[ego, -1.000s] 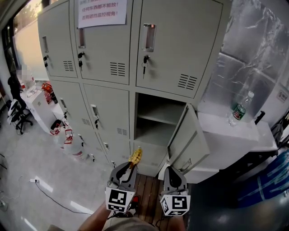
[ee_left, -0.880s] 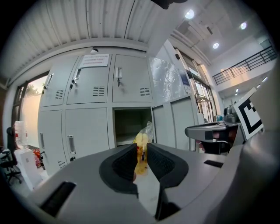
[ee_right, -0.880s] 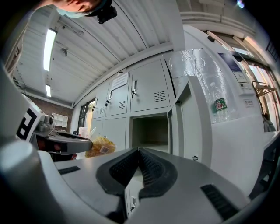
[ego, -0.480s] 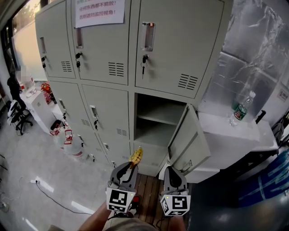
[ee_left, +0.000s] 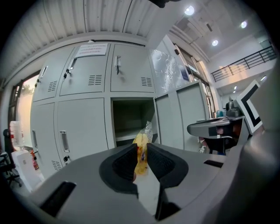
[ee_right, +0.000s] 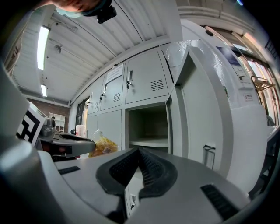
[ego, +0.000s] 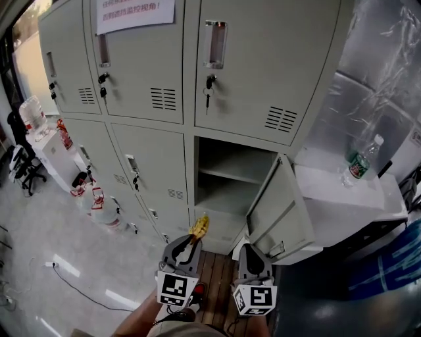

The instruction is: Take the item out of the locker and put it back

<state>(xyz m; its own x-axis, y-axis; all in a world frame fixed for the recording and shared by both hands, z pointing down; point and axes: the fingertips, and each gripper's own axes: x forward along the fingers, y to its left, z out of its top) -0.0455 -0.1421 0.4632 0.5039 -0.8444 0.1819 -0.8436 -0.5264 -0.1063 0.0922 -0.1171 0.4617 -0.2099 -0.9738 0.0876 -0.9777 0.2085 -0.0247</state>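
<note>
Left tongs [ee_left: 140, 152]: mine; grey moulded plastic with black ribbed pads. The jaws are drawn narrow and pinch the snack bag from both sides.
Snack bag [ee_left: 141, 141]: clear crinkled film with yellow contents and a small printed label I cannot read. It is held outside the locker, in front of the open compartment and low against it.
Right tongs [ee_right: 139, 154]: mine; same build. The pads are closed against each other with nothing between them.
Open compartment [ego: 230, 181]: pale grey sheet metal, with one shelf across it and both levels bare.
Door [ego: 279, 214]: swung out to the right.
Notice [ego: 135, 10]: white sheet on an upper locker door with red Chinese characters. It is cut off by the frame edge and I cannot read it reliably.
Bottle [ego: 358, 164]: clear plastic with a green label, brand unreadable. It stands upright on the white counter [ego: 342, 197].
</note>
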